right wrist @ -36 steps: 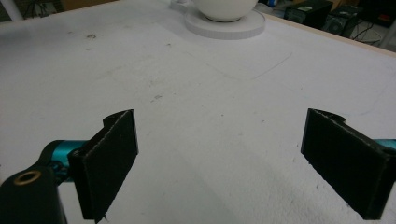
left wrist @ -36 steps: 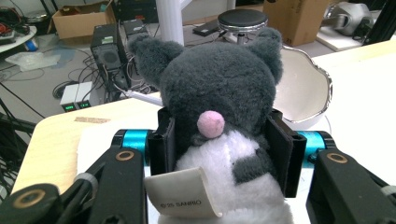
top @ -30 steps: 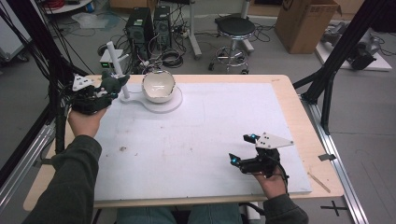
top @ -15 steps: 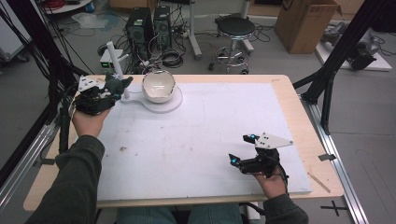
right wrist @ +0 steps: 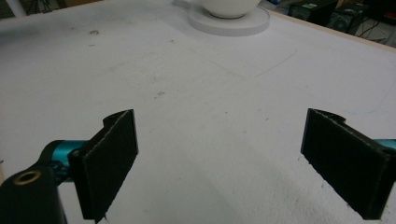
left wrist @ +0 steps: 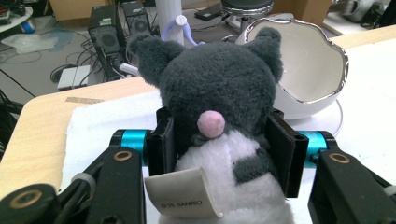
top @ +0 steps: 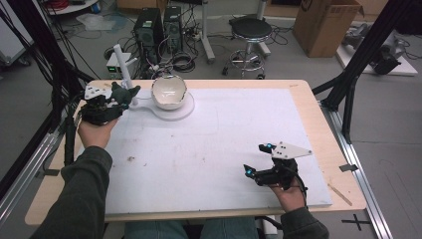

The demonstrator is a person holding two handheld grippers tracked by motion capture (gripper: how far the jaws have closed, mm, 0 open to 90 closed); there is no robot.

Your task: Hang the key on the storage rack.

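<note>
Two grippers — left gripper (left wrist: 219, 149) jaws clamp plush toy (left wrist: 215, 107); right gripper (right wrist: 224, 158) jaws spread wide.

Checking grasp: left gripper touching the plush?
Touching. In the left gripper view both jaws of the left gripper press into the sides of the plush toy.

In the left gripper view, the grey and white plush toy (left wrist: 219, 121) is cut off at the bottom edge, its lower body unseen, and it hides part of the white egg-shaped bowl with a silver rim (left wrist: 308, 70). In the right gripper view, the top edge crops that bowl.
</note>
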